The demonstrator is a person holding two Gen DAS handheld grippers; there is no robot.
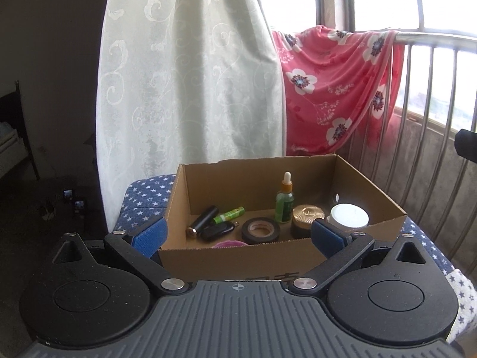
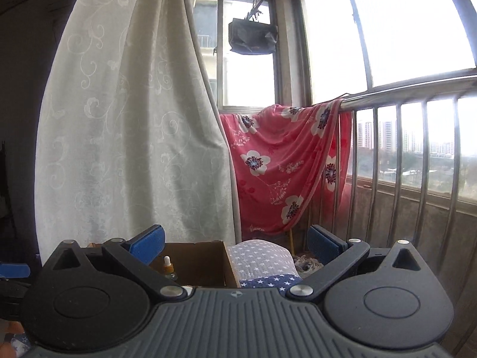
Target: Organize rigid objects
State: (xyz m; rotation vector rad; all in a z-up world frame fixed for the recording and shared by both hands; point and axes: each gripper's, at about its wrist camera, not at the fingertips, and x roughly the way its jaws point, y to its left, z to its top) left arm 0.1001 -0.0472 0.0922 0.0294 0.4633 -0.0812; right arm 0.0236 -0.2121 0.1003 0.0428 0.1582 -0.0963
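We hold the left gripper [image 1: 238, 234] w/ jaws wide & empty, just short of the near wall of an open cardboard box [image 1: 369, 191] that sits on a blue star-print cushion [image 1: 143, 197]. Inside the box, L to R: a dark cylinder w/ metal tip [image 1: 202, 219], a green tube [image 1: 229, 214] behind a black key fob [image 1: 217, 231], a roll of black tape [image 1: 260, 230], an upright green dropper bottle [image 1: 284, 201], a dark jar w/ gold lid [image 1: 307, 219] & a white-lidded jar [image 1: 349, 215]; something pink [image 1: 228, 243] peeks over the near wall. Our right gripper [image 2: 235, 246] sits higher, to the box's right, jaws also wide, holding nothing. Behind: a pale patterned curtain [image 1: 190, 68], a red floral blanket [image 1: 334, 89] draped over a metal railing [image 1: 432, 38], windows beyond.
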